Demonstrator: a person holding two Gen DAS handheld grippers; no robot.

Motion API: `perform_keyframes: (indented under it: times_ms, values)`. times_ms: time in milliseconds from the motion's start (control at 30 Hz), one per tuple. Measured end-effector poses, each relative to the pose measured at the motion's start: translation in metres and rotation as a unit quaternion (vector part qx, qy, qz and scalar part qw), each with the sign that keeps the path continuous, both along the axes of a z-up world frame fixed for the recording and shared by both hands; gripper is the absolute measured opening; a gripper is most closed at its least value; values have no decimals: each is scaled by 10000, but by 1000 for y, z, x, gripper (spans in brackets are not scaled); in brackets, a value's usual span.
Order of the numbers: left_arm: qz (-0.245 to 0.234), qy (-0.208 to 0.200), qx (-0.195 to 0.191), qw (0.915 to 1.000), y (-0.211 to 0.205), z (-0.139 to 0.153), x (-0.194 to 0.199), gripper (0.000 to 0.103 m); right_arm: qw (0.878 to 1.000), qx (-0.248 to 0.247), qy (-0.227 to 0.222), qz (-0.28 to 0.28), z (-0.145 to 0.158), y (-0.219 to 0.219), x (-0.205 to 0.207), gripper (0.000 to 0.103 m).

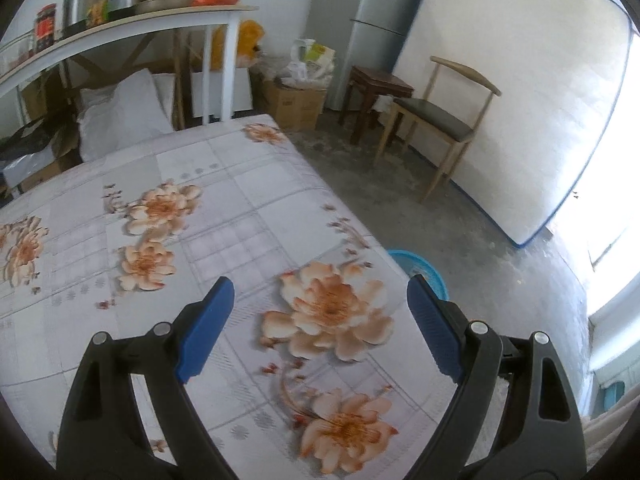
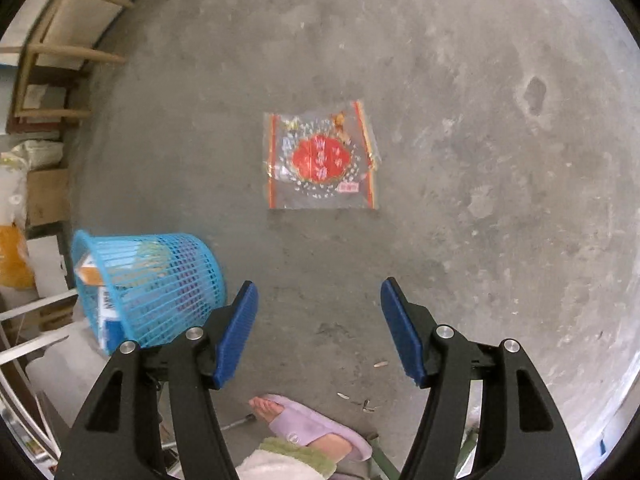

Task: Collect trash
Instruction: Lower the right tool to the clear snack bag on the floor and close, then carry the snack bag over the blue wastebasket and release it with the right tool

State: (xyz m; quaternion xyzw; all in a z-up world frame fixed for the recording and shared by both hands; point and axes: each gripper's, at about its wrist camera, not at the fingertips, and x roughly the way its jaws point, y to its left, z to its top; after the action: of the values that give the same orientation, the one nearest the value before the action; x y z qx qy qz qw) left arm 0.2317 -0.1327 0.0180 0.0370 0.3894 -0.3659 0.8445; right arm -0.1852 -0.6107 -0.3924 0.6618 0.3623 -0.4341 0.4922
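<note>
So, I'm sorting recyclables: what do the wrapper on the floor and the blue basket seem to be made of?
The wrapper looks like thin clear plastic film: the grey floor shows through around its red print, and it lies flat with a slight sheen. The blue basket looks like moulded plastic: an even open lattice in uniform colour, matte.

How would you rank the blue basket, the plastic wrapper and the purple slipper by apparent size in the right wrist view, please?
1. Blue basket, largest.
2. Plastic wrapper and purple slipper look similar; the slipper is nearer and partly hidden, so no ranking between them.
</note>
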Motion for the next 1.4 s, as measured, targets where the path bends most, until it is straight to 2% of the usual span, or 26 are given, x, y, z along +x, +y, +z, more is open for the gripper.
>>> perform_keyframes:
  times_ms: [233, 433, 633, 767, 967, 1133, 1267, 1333, 1367, 1400]
  values:
    - [501, 181, 277, 9982, 9, -7, 31, 84, 9978, 16, 185, 641, -52, -43, 77, 68]
    - [800, 180, 735, 9939, 15, -14, 46, 84, 9901, 108, 845, 1117, -112, -87, 130, 68]
    - [1010, 339, 1098, 9882, 17, -26, 56, 84, 9901, 226, 1024, 935, -145, -105, 139, 68]
    - [1051, 417, 1179, 9866, 15, -31, 57, 84, 9904, 379, 1061, 795, -161, -110, 136, 67]
    - [1042, 451, 1298, 9850, 7, -36, 57, 84, 9889, 529, 1142, 787, -177, -112, 130, 56]
    - [1005, 444, 1401, 9840, 3, -39, 56, 84, 9892, 439, 1170, 766, -180, -114, 129, 55]
    - [1019, 462, 1413, 9836, 1, -41, 56, 84, 9908, 415, 1103, 661, -179, -115, 131, 41]
    - [1012, 473, 1389, 9840, 1, -41, 56, 84, 9910, 404, 1092, 661, -178, -115, 129, 38]
    - [1005, 462, 1394, 9840, 1, -41, 56, 84, 9911, 400, 1070, 677, -179, -115, 128, 29]
    - [999, 454, 1400, 9841, 1, -41, 56, 84, 9909, 400, 1089, 686, -178, -115, 126, 26]
